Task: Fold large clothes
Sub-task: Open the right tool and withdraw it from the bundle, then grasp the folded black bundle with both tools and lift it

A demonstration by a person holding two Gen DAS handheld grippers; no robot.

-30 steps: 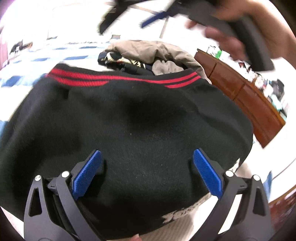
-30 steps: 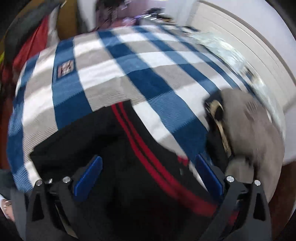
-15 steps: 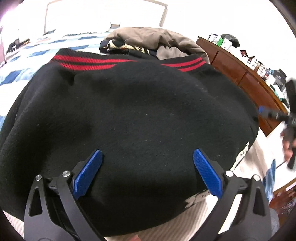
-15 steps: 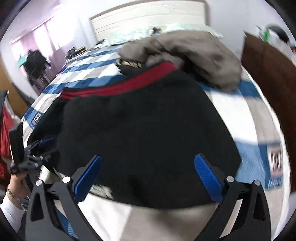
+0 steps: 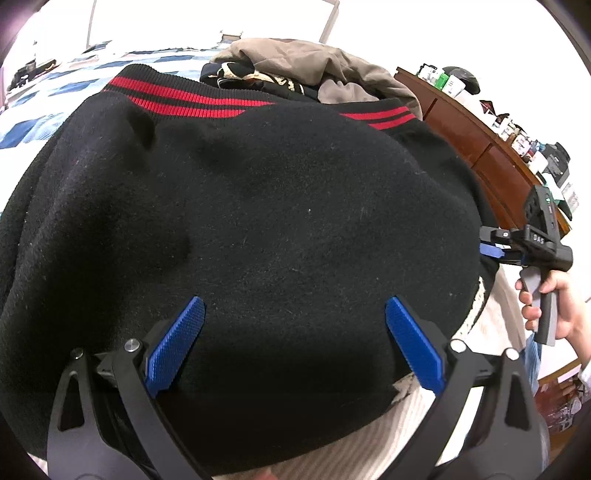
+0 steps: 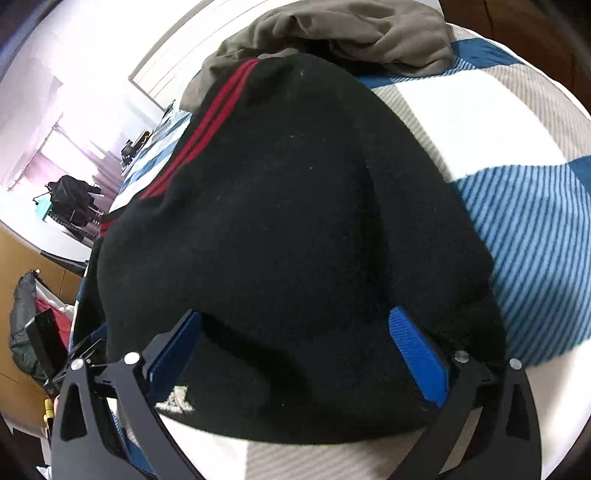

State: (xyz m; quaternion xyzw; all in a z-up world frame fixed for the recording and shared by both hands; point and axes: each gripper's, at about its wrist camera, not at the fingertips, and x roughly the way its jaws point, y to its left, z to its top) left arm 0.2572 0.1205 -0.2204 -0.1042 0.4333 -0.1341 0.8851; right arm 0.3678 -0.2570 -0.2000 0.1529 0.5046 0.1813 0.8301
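A: Where's the black sweater [image 5: 258,229]?
B: On the bed [image 6: 517,122], under both grippers. Left gripper [image 5: 295,343] spread, right gripper [image 6: 295,354] spread too; red-striped hem [image 5: 192,99] on the far edge, near edge closest.

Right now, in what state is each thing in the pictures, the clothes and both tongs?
black sweater: lying on the bed, spread out flat, red-striped hem at the far side.
left tongs: open, over the sweater's near edge, holding nothing.
right tongs: open, at the sweater's edge, holding nothing.
tan garment: crumpled in a heap beyond the sweater.
checked bedcover: spread under the clothes.
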